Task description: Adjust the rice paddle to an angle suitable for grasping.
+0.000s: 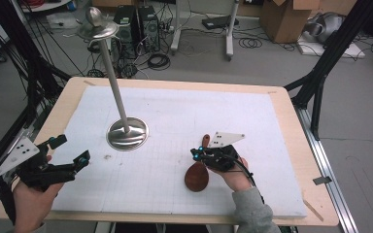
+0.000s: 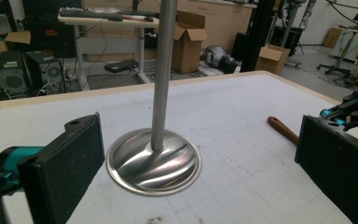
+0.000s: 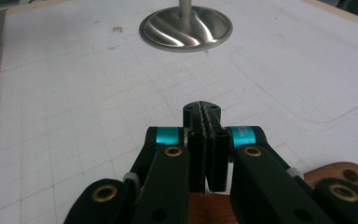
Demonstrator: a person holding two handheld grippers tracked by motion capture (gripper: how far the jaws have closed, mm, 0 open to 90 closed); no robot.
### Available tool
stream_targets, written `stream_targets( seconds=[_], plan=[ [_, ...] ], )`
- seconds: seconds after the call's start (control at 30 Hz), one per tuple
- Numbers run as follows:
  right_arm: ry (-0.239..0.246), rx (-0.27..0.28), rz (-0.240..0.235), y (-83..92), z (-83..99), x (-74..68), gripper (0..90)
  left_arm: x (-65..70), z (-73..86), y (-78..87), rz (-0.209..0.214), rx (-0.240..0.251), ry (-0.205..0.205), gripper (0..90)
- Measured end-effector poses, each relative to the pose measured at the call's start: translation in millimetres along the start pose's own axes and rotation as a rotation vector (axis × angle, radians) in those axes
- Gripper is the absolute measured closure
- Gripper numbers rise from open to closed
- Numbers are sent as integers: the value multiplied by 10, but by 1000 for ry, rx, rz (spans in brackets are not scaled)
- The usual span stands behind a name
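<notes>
Wooden spoon (image 1: pixel 197 175) lay flat beneath the right gripper (image 1: pixel 197 153), jaws closed empty above its handle, while the left gripper (image 1: pixel 70 154) waited open.

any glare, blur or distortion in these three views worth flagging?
High view: soft all over; the metal stand leans from wide-angle distortion, its base bright with reflections. Left gripper view: the near jaw pads are blurred, the wavy glare on the stand base is sharp, the wooden spoon crisp. Right gripper view: even light, shut pads in focus, mild sheen on the base.
</notes>
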State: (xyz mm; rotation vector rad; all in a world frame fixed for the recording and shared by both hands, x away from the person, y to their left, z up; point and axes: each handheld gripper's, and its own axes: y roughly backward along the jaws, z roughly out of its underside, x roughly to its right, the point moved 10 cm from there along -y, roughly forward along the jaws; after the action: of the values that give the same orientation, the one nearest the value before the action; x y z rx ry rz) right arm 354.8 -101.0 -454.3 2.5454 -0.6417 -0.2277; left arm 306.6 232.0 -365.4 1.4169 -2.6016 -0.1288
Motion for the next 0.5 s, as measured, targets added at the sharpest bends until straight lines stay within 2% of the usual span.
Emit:
stream_targets(
  seconds=[0.5],
  plan=[
    [19, -63, -43, -238, 93, -108, 893, -17, 39, 17, -7, -9, 5, 18]
  ],
)
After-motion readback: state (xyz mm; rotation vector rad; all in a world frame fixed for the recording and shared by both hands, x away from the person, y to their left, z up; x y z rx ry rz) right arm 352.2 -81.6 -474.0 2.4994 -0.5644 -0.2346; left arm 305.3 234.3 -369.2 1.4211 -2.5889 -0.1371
